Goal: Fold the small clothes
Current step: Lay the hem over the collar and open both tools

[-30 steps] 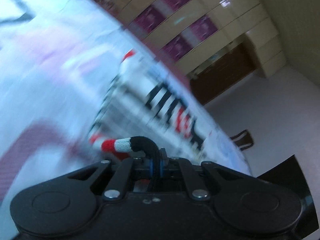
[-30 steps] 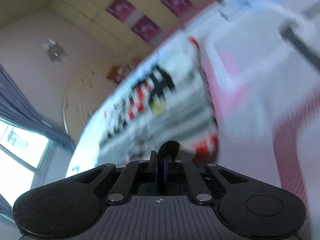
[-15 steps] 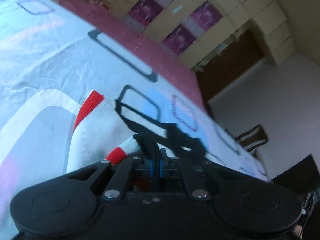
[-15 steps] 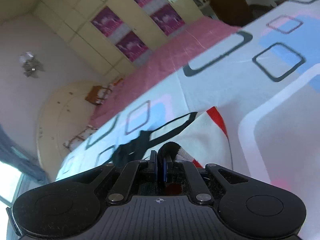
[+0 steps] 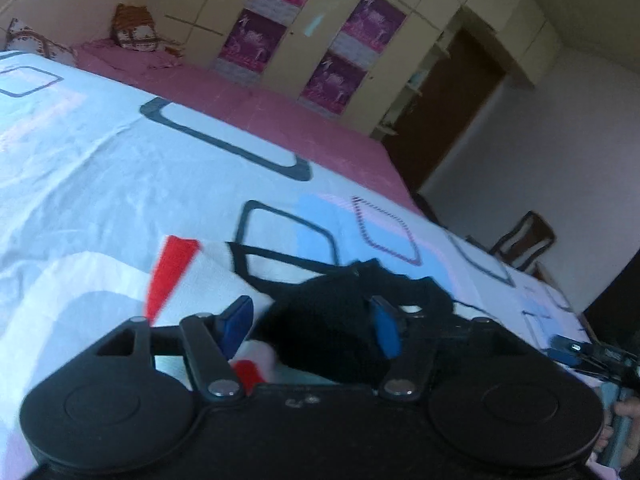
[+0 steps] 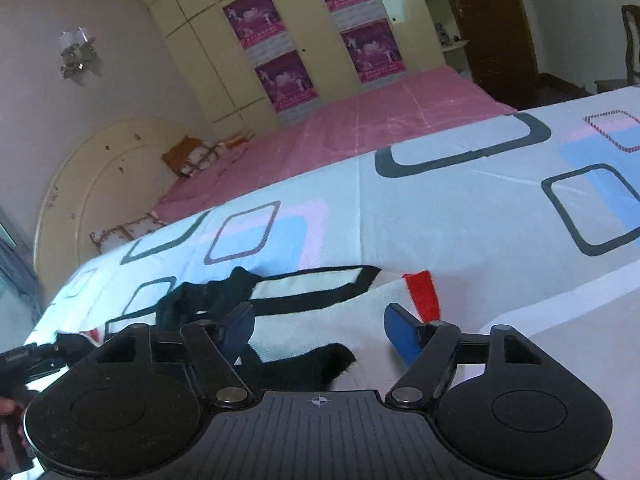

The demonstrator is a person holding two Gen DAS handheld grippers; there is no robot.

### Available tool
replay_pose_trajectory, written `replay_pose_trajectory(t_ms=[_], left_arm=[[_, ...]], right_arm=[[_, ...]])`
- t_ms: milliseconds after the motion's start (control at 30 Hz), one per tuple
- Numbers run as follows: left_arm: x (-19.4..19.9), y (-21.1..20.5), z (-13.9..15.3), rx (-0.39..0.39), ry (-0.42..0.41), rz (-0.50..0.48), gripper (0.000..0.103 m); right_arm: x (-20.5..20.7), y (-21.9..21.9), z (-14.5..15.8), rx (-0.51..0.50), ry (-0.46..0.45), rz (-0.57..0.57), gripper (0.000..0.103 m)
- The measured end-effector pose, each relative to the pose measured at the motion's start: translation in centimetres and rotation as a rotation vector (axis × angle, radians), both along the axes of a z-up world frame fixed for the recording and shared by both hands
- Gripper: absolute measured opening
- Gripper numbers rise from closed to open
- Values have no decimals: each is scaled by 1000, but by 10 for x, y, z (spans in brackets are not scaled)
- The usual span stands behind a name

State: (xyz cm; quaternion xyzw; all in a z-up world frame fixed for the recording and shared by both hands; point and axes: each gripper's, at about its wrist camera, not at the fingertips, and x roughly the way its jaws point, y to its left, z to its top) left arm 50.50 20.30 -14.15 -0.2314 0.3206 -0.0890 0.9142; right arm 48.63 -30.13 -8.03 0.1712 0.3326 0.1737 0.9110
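Observation:
A small white garment with red and black trim [image 5: 200,276] lies folded on the patterned bed sheet [image 5: 100,168]. It also shows in the right wrist view [image 6: 320,320]. My left gripper [image 5: 312,322] is open, low over the garment's black edge [image 5: 332,320], which lies between the blue pads. My right gripper [image 6: 320,330] is open over the garment's near edge, with a black cuff [image 6: 320,364] just below it. Neither gripper holds cloth.
The bed carries a white sheet with square prints [image 6: 440,200] over a pink cover [image 6: 380,120]. Pillows [image 5: 132,28] sit by the headboard. A wardrobe [image 5: 320,40], a dark door [image 5: 452,104] and a chair [image 5: 524,240] stand beyond the bed.
Both grippers were shut on the garment's cuffs and carried them over the bed. Both have now opened and let go, and the garment lies folded on the sheet.

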Motion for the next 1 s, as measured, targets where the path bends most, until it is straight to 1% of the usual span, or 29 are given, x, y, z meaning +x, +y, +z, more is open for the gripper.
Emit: replay_pose_trajectory(t_ms=[33, 67, 100, 167, 233, 300, 333, 367, 400, 433, 500, 533, 567, 600, 633, 700, 800, 867, 933, 1000], left_arm=[[-2, 3, 1, -9, 0, -6, 57], [-5, 5, 4, -12, -11, -11, 54], [-10, 6, 7, 8, -15, -17, 50], [-20, 6, 13, 79, -24, -32, 50], [-20, -2, 12, 173, 20, -76, 50], [-9, -17, 5, 280, 70, -154, 50], [1, -24, 1, 320, 96, -169, 50], [8, -27, 1, 332, 86, -165, 50], [13, -25, 2, 323, 72, -148, 50], [19, -22, 5, 292, 57, -112, 50], [25, -13, 11, 217, 37, -32, 50], [24, -7, 14, 176, 23, 0, 50], [21, -1, 17, 143, 8, 19, 52], [16, 2, 19, 134, 1, 29, 52], [11, 4, 21, 138, -1, 35, 52], [4, 5, 19, 148, 3, 21, 53], [6, -1, 10, 168, 36, -20, 53], [10, -9, 6, 198, 53, -43, 53], [11, -17, 5, 241, 48, -67, 53], [13, -24, 4, 265, 48, -83, 52]], right_arm=[[-8, -3, 3, -21, -10, 10, 71], [-16, -5, 4, -49, -16, 23, 67], [-24, -7, 3, -93, -15, 44, 66], [-32, 1, 0, -184, 5, 99, 60], [-39, 14, -8, -298, -2, 178, 59], [-35, 34, -17, -390, -28, 248, 59], [-29, 42, -20, -426, -41, 264, 58], [-19, 50, -22, -447, -58, 260, 57], [-7, 53, -21, -430, -68, 233, 55], [7, 52, -19, -388, -61, 183, 51], [29, 44, -13, -307, -41, 56, 51], [33, 37, -8, -256, -37, 0, 50], [33, 31, -4, -213, -35, -22, 50], [29, 26, 0, -177, -34, -23, 50], [24, 23, 3, -174, -36, -12, 50], [15, 25, 1, -213, -28, 37, 50], [7, 35, -5, -272, -30, 74, 50], [6, 46, -8, -307, -38, 92, 50], [6, 55, -8, -349, -58, 100, 50], [8, 62, -10, -365, -62, 109, 50]])
